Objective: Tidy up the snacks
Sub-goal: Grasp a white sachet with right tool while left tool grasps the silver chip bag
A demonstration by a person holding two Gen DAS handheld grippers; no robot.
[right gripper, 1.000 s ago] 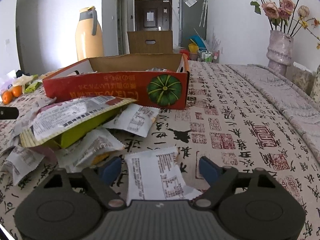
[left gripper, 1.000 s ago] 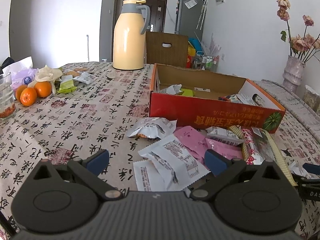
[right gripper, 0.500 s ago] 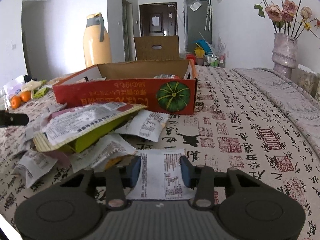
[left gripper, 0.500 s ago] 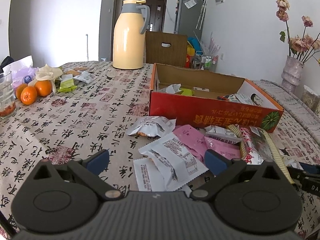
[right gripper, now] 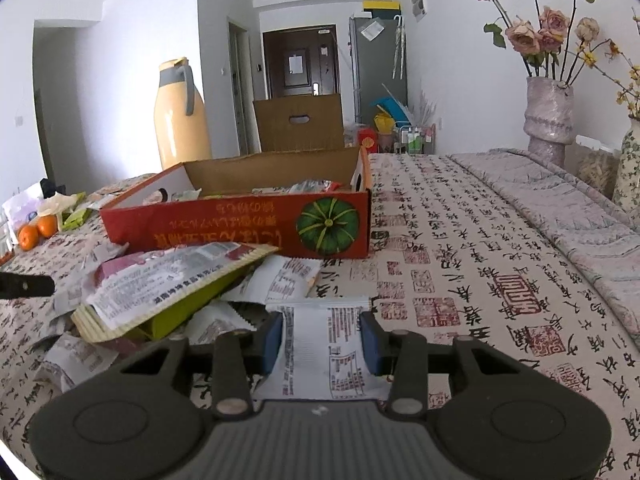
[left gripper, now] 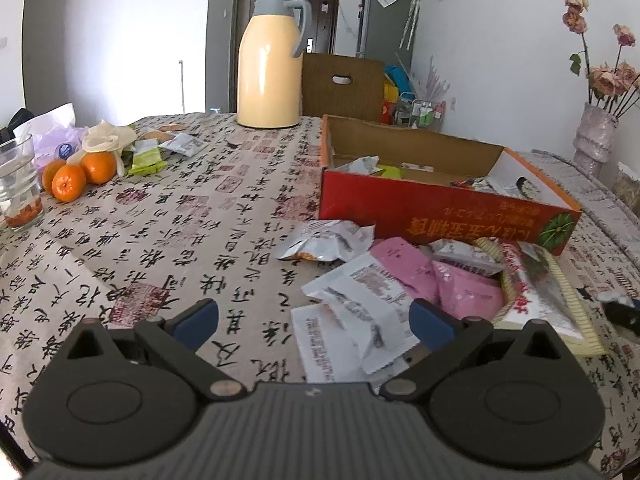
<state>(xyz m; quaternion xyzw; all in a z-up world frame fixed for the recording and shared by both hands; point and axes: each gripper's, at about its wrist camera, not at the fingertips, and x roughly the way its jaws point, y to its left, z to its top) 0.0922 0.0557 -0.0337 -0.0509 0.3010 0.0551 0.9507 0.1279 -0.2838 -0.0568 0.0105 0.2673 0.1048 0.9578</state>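
Lying lengthwise between right gripper (right gripper: 322,342) pads (right gripper: 273,340), seemingly: white packet (right gripper: 324,356).

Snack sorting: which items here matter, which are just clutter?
Job: white packet in right gripper; loose packets; pink packets; red box.
Clutter: thermos; oranges; glass; vase.

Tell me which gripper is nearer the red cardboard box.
Neither clearly. The right gripper, shut on a white packet, faces the red cardboard box's pumpkin end; the left gripper, open, sits before its long side, across scattered packets.
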